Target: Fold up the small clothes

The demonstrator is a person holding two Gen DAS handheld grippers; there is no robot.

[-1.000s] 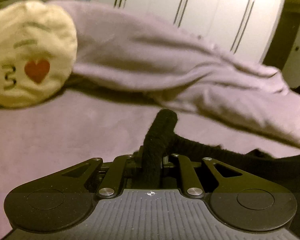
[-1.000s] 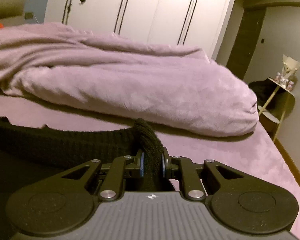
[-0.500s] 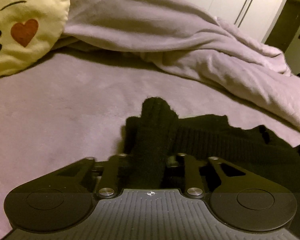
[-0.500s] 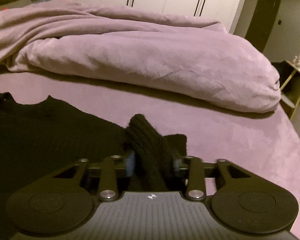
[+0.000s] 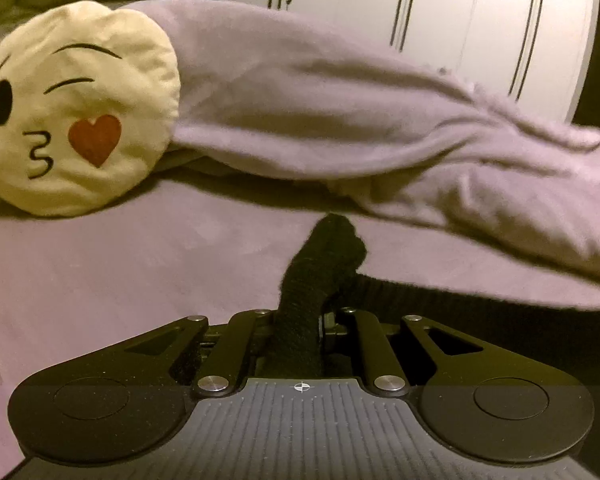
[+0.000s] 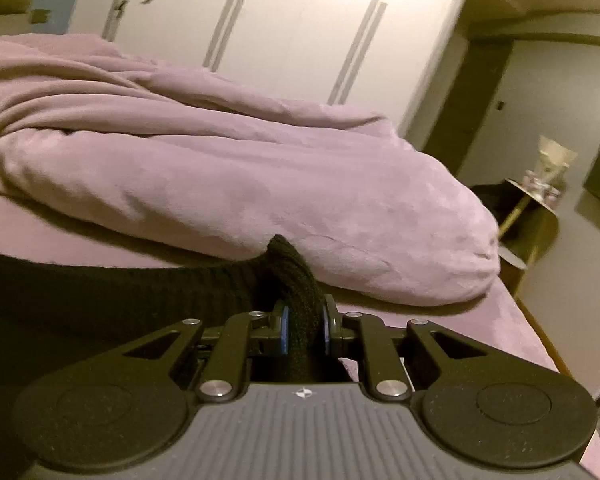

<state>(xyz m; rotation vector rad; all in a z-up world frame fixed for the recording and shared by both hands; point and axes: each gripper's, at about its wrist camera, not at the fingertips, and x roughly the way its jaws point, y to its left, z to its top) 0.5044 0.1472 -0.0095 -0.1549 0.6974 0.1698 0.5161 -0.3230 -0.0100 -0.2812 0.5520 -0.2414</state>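
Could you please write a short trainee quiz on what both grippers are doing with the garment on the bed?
1. True or false: the left gripper is shut on the black knit garment.
2. What lies behind the garment in the right wrist view? A) a bunched purple blanket B) a laundry basket C) a stack of towels
3. Fill in: the yellow cushion in the left wrist view bears a red ____.

Key: 1 true. 2 A. 3 heart. The right gripper likewise pinches the garment between its fingers.
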